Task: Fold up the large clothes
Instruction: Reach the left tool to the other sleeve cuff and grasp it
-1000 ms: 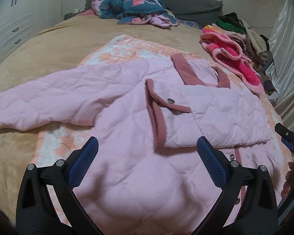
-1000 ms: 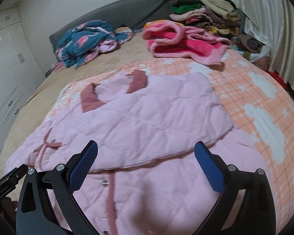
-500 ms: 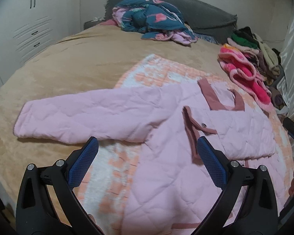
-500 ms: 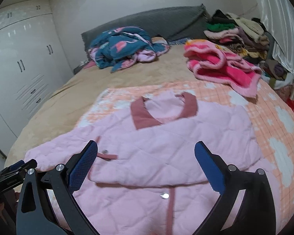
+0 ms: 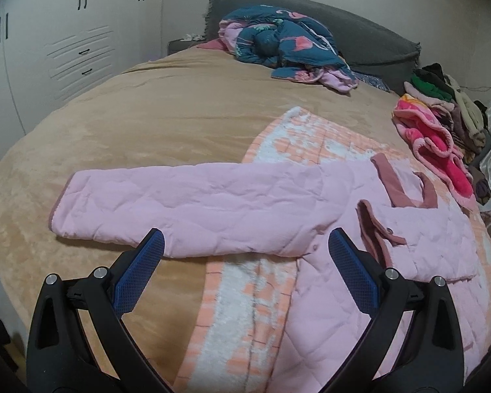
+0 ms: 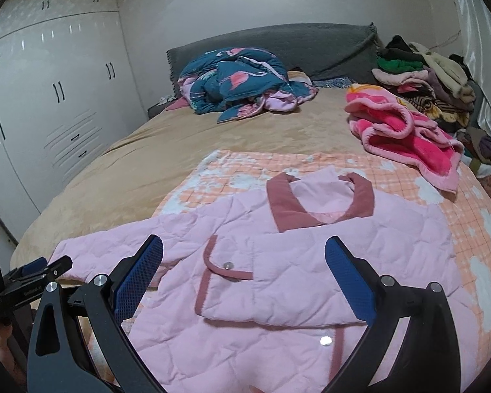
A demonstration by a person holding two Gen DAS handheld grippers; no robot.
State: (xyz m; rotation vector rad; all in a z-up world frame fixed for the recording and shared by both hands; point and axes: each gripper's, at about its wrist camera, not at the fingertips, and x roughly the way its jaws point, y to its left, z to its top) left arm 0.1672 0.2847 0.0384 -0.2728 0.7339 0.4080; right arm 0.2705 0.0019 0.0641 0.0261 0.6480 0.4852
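Note:
A pink quilted jacket [image 5: 327, 216] [image 6: 311, 262] with a dusty-rose collar lies flat on an orange-and-white checked blanket [image 5: 304, 140] [image 6: 484, 229] on the bed. One sleeve [image 5: 180, 203] stretches out to the left over the tan cover. The other sleeve is folded across the chest, its cuff with a snap [image 6: 226, 265] near the middle. My left gripper [image 5: 245, 271] hovers open above the outstretched sleeve's lower edge, holding nothing. My right gripper [image 6: 244, 281] hovers open over the folded sleeve, also holding nothing. The left gripper shows in the right wrist view at the far left [image 6: 36, 270].
A tan bed cover [image 5: 147, 124] spreads around the blanket. A teal flamingo-print quilt [image 6: 239, 82] is bunched by the grey headboard [image 6: 294, 46]. A hot-pink fleece [image 6: 406, 137] and a pile of clothes [image 6: 422, 75] sit at the right. White wardrobes [image 6: 49, 98] stand left.
Both grippers have pulled back and up from the jacket, staying open. The left view has swung leftward, so the whole outstretched sleeve now shows. The jacket has not moved.

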